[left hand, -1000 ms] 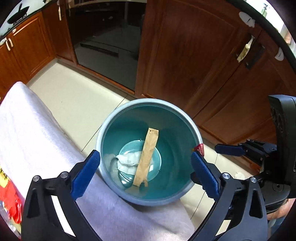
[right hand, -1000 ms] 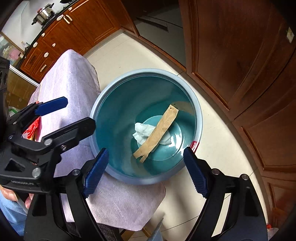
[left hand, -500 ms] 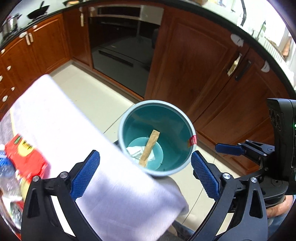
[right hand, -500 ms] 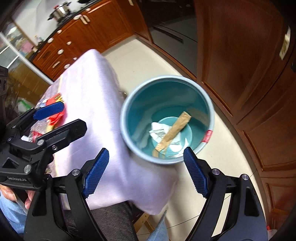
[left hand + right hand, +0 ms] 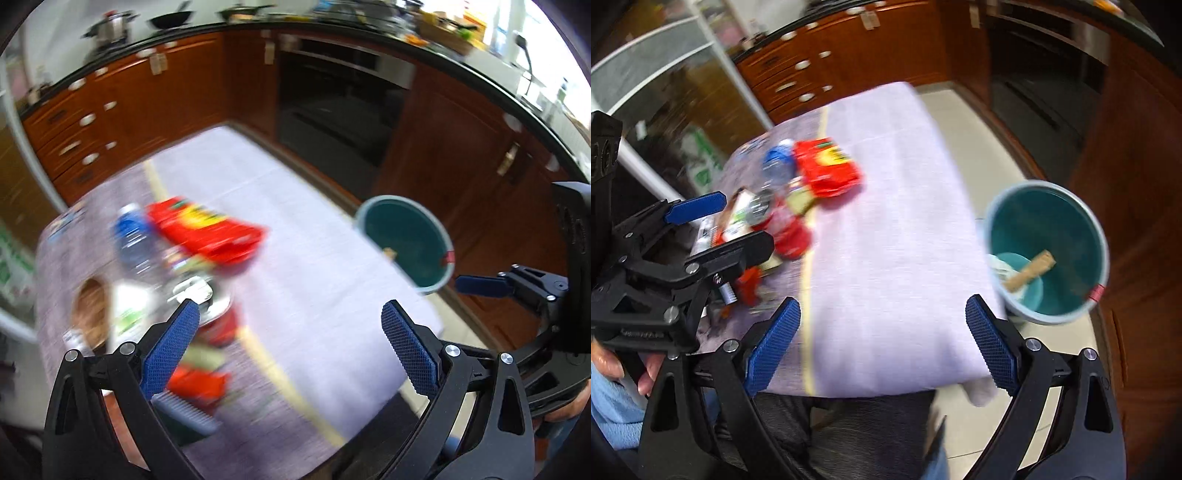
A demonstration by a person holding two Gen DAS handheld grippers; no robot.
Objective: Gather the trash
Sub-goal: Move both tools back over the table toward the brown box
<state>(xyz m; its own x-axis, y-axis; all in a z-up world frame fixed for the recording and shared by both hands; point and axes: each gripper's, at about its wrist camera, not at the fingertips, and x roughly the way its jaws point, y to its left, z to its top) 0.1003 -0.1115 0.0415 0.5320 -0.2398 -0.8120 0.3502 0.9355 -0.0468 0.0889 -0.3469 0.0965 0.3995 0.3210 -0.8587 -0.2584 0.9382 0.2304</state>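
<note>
A teal trash bin (image 5: 404, 243) (image 5: 1049, 251) stands on the floor at the table's right edge, holding a brown paper strip (image 5: 1030, 275) and white tissue. Blurred trash lies on the table's left side: a red packet (image 5: 207, 230) (image 5: 827, 170), a blue-capped plastic bottle (image 5: 129, 232) (image 5: 777, 164), a red can (image 5: 790, 230) and small wrappers. My left gripper (image 5: 291, 347) is open and empty above the cloth. My right gripper (image 5: 882, 347) is open and empty above the table's near edge.
A pale cloth (image 5: 295, 236) (image 5: 886, 221) covers the table. Brown kitchen cabinets (image 5: 122, 107) and a dark oven (image 5: 332, 103) stand behind. The left gripper's body (image 5: 665, 266) shows in the right wrist view; the right gripper's body (image 5: 535, 295) shows in the left wrist view.
Both grippers have pulled up and back from over the bin and swung left towards the table. The trash pile has come into view. Both stay open and empty.
</note>
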